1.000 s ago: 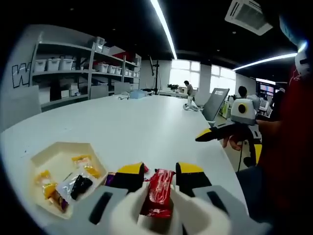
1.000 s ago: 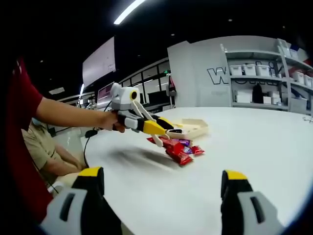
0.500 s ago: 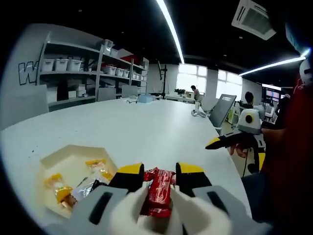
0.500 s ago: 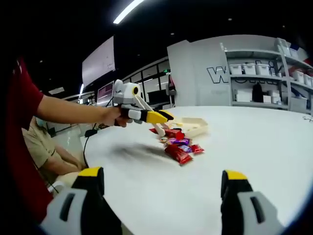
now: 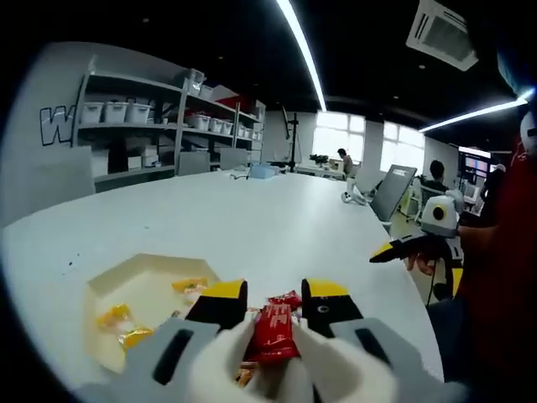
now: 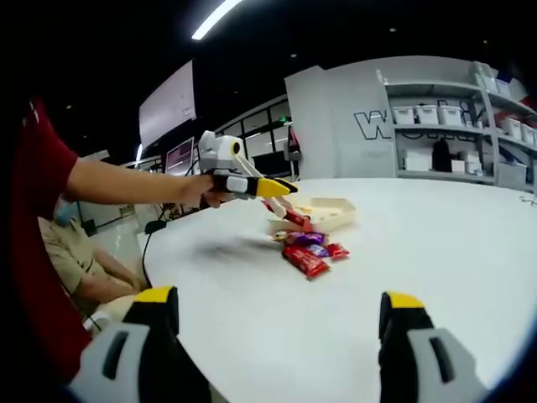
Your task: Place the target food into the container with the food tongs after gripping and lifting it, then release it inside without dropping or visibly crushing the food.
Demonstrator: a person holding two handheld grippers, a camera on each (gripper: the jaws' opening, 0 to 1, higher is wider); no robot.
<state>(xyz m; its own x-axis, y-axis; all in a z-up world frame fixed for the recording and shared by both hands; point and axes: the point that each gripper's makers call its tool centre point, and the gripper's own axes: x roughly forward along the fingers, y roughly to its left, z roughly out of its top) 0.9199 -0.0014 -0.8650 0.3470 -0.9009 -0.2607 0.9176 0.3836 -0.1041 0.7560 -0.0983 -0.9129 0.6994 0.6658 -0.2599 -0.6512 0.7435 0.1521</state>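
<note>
A red snack packet [image 5: 273, 329] is gripped in white tongs [image 5: 252, 353] clenched by the left tool [image 5: 274, 295], just at 3 o'clock of the tray [image 5: 126, 277] on the tabletop [image 5: 252, 218]. The right tool [image 6: 277, 315] is held wide apart, grasping nothing. More packets [image 6: 309, 250] are seen heaped beside the tray at 12 o'clock.
</note>
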